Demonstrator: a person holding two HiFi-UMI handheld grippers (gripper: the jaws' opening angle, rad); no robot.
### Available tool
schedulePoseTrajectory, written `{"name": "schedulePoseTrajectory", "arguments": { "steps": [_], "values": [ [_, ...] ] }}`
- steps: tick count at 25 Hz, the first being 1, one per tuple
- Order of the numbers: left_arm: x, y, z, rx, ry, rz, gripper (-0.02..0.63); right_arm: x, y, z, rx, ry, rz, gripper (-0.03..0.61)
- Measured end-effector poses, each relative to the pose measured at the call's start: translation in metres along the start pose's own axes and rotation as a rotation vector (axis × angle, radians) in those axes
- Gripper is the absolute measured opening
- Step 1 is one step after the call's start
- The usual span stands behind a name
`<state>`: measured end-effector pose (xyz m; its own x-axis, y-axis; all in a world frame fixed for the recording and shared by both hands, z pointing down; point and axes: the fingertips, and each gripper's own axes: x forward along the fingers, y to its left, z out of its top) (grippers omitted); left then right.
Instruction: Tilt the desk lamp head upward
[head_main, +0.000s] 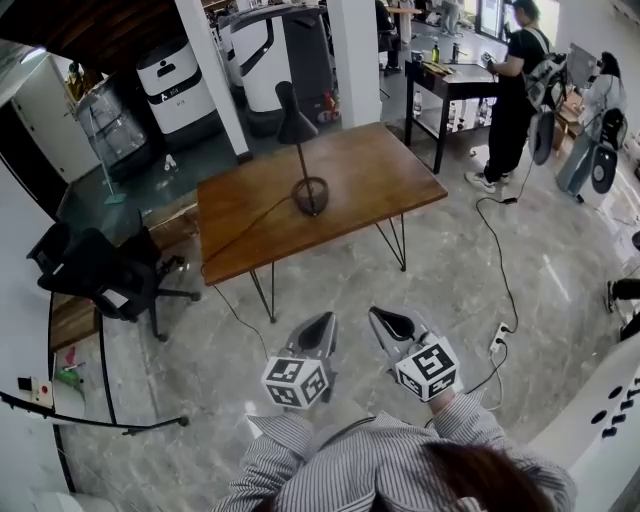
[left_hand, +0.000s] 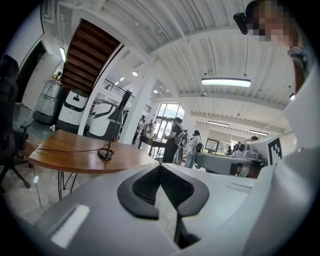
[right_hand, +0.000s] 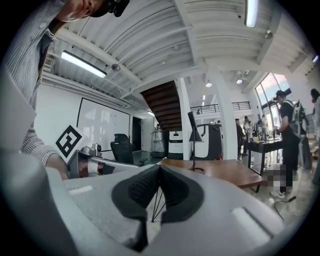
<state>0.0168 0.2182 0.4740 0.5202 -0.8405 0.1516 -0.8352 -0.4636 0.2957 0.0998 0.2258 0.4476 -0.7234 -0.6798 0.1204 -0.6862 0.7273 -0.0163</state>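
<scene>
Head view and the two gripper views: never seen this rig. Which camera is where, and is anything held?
No robot: a person holds a claw in each hand. The head view is from a camera on the person's head, looking down at the left claw and right claw, each carrying a marker cube. The two gripper views are from cameras riding on the claws, looking along their jaws. Both claws are shut and hold nothing. Ahead stands a wooden table with a black desk lamp on it, its head pointing down. Neither claw is near it.
</scene>
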Motion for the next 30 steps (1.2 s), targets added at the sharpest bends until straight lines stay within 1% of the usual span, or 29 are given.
{"name": "schedulePoseTrajectory", "arguments": {
  "steps": [4, 9, 13, 18, 21, 24, 27, 30],
  "values": [
    [0.026, 0.020, 0.009, -0.001, -0.007, 0.016, 0.003, 0.018, -0.020, -0.004, 0.005, 0.010, 0.008, 0.002],
    [0.071, 0.058, 0.025, -0.006, -0.019, 0.015, 0.003, 0.064, -0.055, -0.005, -0.005, 0.015, 0.005, 0.002],
    [0.109, 0.100, 0.049, -0.006, -0.027, -0.002, 0.003, 0.117, -0.087, 0.012, -0.022, -0.009, -0.013, 0.002],
    [0.159, 0.158, 0.084, 0.028, -0.003, -0.015, 0.003, 0.183, -0.128, 0.036, -0.027, -0.019, -0.033, 0.002],
    [0.192, 0.188, 0.102, 0.027, 0.005, -0.034, 0.003, 0.220, -0.156, 0.045, -0.033, -0.029, -0.054, 0.002],
    [0.223, 0.209, 0.115, 0.016, 0.015, -0.056, 0.003, 0.253, -0.175, 0.048, -0.029, -0.025, -0.043, 0.002],
    [0.246, 0.228, 0.126, 0.034, 0.016, -0.064, 0.003, 0.279, -0.184, 0.054, -0.038, -0.025, -0.025, 0.002],
    [0.268, 0.243, 0.134, 0.035, 0.021, -0.075, 0.003, 0.300, -0.198, 0.061, -0.049, -0.043, -0.009, 0.002]
  ]
}}
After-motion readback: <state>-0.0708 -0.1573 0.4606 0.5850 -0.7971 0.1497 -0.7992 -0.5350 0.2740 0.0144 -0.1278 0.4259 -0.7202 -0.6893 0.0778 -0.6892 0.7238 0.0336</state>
